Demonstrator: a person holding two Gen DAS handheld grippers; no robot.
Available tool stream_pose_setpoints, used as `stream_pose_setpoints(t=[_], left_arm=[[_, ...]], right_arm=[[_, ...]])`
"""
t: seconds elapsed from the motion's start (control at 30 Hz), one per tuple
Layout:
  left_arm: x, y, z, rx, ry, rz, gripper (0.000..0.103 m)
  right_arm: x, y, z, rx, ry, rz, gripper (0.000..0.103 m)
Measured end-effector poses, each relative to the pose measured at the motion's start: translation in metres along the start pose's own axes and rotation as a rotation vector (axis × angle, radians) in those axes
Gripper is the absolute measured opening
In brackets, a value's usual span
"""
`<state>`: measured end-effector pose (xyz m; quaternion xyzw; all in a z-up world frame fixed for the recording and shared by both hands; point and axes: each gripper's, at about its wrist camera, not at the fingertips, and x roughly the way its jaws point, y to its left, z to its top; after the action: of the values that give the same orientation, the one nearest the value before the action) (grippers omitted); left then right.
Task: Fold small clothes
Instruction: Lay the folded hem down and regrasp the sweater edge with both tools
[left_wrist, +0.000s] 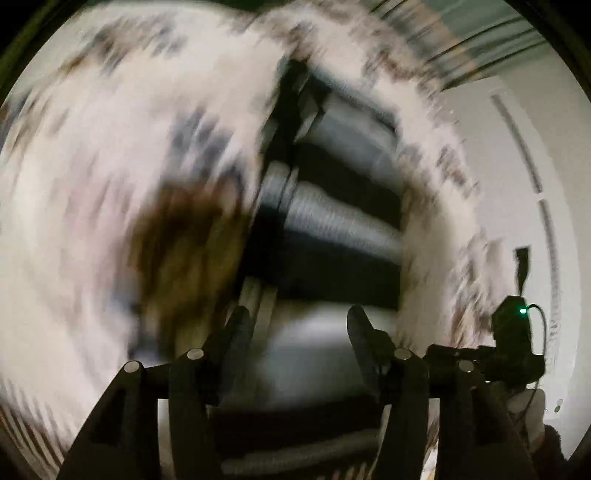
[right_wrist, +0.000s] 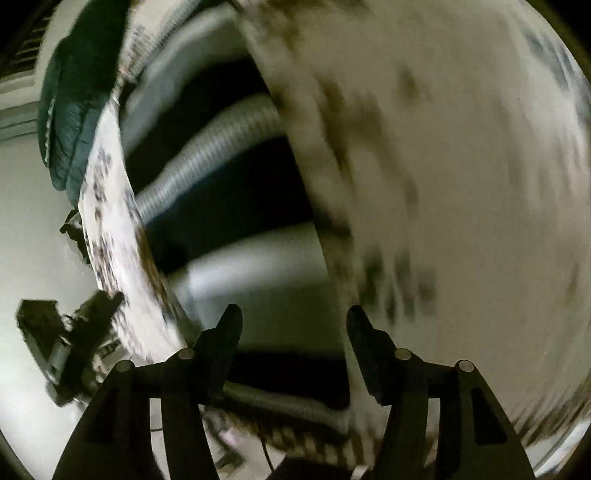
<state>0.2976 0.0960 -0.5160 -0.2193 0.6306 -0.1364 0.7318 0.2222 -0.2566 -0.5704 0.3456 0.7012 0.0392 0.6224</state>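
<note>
Heavy blur in both views, so detail is thin. Left tool (left_wrist: 295, 325) spread wide, nothing between the fingers. Right tool (right_wrist: 293, 325) spread wide too, gap bare.

Cloth (left_wrist: 110, 147) up close, white with a dark speckled print and one brown patch: fills the left half of the left view, arcs over the top and drops down the right side. Same cloth (right_wrist: 461, 184) fills the right half of the right view, with a narrower strip running down the left side. Looks lifted or draped rather than flat, though hard to say through the smear. What carries it, not visible.

Straight ahead of both tools, between the cloth edges: a dark gap with a grey ribbed hose (right_wrist: 207, 158) crossing it. Dark green garment (right_wrist: 70, 110) far up-left in the right view. Other tool's black body at the right edge of the left view, low.

Key relation: no cloth in line with either gap. For the left tool, nearest edge just left of the left finger, running up and away. For the right tool, nearest edge just beside the right finger, also running up. Probably between grasps; either side about equally near. Next pinch would call for a sideways shift onto an edge.
</note>
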Motion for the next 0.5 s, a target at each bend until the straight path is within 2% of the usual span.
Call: stream_pose_setpoints(t=[0.1, 0.2, 0.23, 0.27, 0.3, 0.33, 0.37, 0.43, 0.47, 0.5], left_arm=[[0.020, 0.017, -0.051, -0.030, 0.068, 0.071, 0.052], [0.044, 0.028, -0.084, -0.022, 0.118, 0.105, 0.052], [0.048, 0.030, -0.089, -0.019, 0.117, 0.101, 0.050], [0.048, 0.031, -0.095, -0.006, 0.077, 0.099, 0.049], [0.045, 0.031, -0.098, -0.002, 0.044, 0.106, 0.028], [0.043, 0.032, -0.099, -0.006, 0.025, 0.103, 0.002], [0.042, 0.033, -0.099, -0.016, 0.023, 0.099, 0.001], [0.031, 0.039, -0.101, -0.073, -0.014, 0.054, 0.001], [0.026, 0.042, -0.103, -0.089, -0.028, 0.044, 0.001], [0.023, 0.043, -0.104, -0.098, -0.036, 0.031, 0.001]], right_arm=[[0.031, -0.029, -0.050, 0.043, 0.051, 0.000, 0.061], [0.057, -0.047, -0.084, 0.062, 0.054, 0.029, 0.062], [0.066, -0.051, -0.093, 0.066, 0.054, 0.049, 0.062], [0.073, -0.054, -0.099, 0.074, 0.055, 0.055, 0.062], [0.081, -0.055, -0.103, 0.079, 0.051, 0.071, 0.062], [0.086, -0.055, -0.107, 0.078, 0.045, 0.088, 0.062], [0.091, -0.049, -0.107, 0.075, 0.036, 0.093, 0.061], [0.090, -0.044, -0.115, 0.043, -0.004, 0.108, 0.022], [0.090, -0.044, -0.119, 0.033, -0.006, 0.098, 0.008], [0.089, -0.046, -0.122, 0.042, -0.018, 0.112, 0.008]])
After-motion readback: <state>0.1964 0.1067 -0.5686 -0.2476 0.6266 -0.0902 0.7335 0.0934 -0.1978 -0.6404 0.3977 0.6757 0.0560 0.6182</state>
